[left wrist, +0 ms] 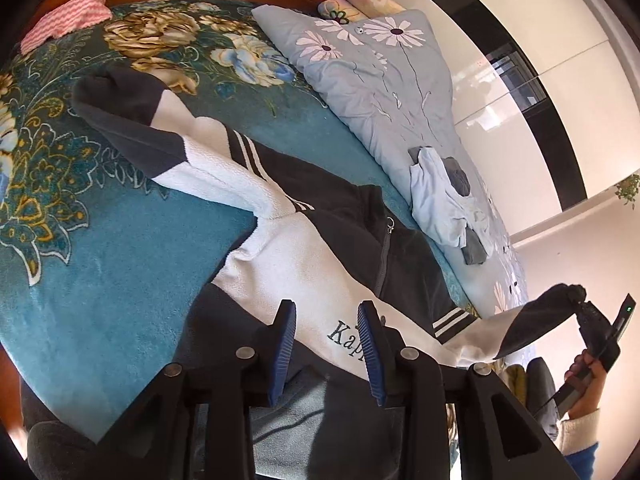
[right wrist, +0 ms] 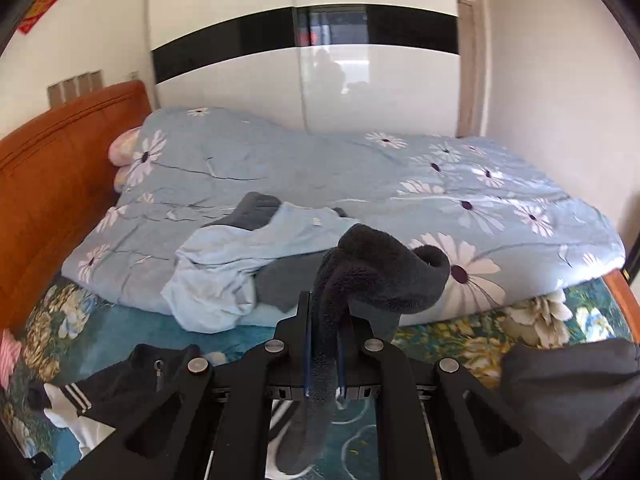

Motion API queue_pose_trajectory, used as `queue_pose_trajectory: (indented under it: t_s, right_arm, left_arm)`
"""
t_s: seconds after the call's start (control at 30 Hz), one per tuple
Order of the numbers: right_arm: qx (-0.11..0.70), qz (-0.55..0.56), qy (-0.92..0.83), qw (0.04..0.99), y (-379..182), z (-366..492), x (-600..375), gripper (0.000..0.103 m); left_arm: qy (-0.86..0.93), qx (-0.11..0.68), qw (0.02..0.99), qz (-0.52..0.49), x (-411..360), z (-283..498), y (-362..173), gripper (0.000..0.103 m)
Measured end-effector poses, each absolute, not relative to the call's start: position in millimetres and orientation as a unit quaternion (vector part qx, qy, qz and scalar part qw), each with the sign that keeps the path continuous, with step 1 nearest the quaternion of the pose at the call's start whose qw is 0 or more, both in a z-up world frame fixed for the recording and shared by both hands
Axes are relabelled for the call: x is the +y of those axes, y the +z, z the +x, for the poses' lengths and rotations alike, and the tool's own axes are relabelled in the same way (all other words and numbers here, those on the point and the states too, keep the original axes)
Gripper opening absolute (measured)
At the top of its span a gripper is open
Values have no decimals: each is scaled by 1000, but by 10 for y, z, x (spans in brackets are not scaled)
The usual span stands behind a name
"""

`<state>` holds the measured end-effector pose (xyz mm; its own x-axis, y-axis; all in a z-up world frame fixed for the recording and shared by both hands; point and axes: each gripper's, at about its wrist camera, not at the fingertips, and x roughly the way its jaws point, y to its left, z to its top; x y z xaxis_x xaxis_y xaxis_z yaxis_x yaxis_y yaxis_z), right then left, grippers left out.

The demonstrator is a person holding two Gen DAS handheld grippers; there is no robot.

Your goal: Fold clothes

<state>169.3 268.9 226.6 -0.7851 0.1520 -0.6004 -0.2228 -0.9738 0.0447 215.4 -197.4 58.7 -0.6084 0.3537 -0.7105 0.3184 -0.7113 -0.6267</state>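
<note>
Fleece jacket (left wrist: 304, 216), navy and white, lies spread front-up on the teal floral blanket (left wrist: 120, 280), zip closed, far sleeve (left wrist: 132, 120) stretched out flat toward the headboard (right wrist: 48, 184). Right gripper (right wrist: 325, 344) is clamped tight on the dark cuff (right wrist: 380, 272) of the near sleeve; in the left view that cuff hangs lifted off the bed at the right edge. Left gripper (left wrist: 327, 344) hovers over the white chest panel by the stitched lettering, jaws partly apart, nothing pinched between the blue pads (left wrist: 284, 352). Progress judged early: no fold visible in the body, one sleeve raised, presumably to be laid across the chest. Left to do: both sleeves in, then the body doubled over. A crumpled pale-blue garment (right wrist: 240, 264) on the quilt (right wrist: 360, 176) looks unfolded too.
</note>
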Motion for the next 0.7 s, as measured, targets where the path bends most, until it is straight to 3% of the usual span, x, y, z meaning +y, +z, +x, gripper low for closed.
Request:
queue_pose_trajectory:
  t_s: [0.2, 0.5, 0.6, 0.67, 0.7]
  right_arm:
    - [19, -369, 928, -52, 1623, 1056, 1008, 9]
    - [-60, -516, 846, -117, 2, 866, -448, 12]
    - [-72, -517, 839, -155, -132, 981, -468, 26]
    - [-55, -521, 829, -196, -153, 1008, -434, 47]
    - [-44, -525, 822, -215, -153, 1018, -413, 50]
  left_arm:
    - [804, -423, -37, -417, -2388, 2300, 482, 39]
    - [782, -479, -100, -387, -3118, 2381, 228, 48]
    - [764, -502, -126, -386, -3393, 2310, 64, 52]
    - [748, -524, -142, -381, -3585, 2248, -57, 52]
    - [740, -537, -148, -376, -3684, 2215, -118, 52]
